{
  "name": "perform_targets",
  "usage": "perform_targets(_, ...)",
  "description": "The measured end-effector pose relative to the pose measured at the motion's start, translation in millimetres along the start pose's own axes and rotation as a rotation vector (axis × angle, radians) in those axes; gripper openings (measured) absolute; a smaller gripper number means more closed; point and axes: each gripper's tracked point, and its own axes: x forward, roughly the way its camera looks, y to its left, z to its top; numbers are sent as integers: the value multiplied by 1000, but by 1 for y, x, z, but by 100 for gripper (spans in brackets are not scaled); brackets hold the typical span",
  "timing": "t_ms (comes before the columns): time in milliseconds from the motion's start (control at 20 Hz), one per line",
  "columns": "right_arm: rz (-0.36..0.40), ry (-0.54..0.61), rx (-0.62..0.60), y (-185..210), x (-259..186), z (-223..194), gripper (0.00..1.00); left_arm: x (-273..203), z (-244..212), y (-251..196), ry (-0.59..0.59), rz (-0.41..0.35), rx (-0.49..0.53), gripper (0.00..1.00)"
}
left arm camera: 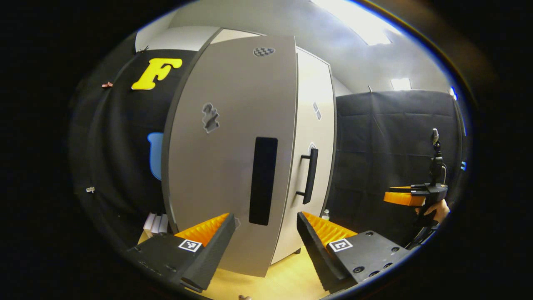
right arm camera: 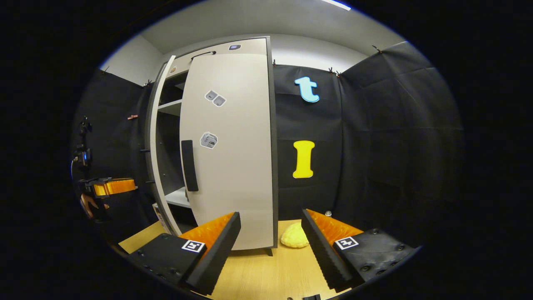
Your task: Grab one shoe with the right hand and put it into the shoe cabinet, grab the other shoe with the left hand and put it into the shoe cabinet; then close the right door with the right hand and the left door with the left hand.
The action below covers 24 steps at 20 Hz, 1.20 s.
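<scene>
Left gripper (left arm camera: 264,233) jaws wide, empty, pale matte left door (left arm camera: 233,158) ajar just ahead, right gripper (right arm camera: 270,233) spread, empty, smooth shoe cabinet (right arm camera: 233,141) ahead, light wood floor (right arm camera: 258,271) below, black cloth wall (right arm camera: 374,146) rightward.

Left gripper view faces the shoe cabinet (left arm camera: 250,158) close up, from its left-door side. Right gripper view faces the same cabinet (right arm camera: 225,141) from farther right.
</scene>
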Motion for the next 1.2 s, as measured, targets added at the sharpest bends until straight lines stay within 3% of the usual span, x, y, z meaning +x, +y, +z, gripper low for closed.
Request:
perform_targets(400,166,-13,-29,51,10,1,97,-46,15,-6,-31,102,42,94)
perform_targets(1200,235,-68,-18,81,-1,26,98,-54,24,-28,-42,97,61,94)
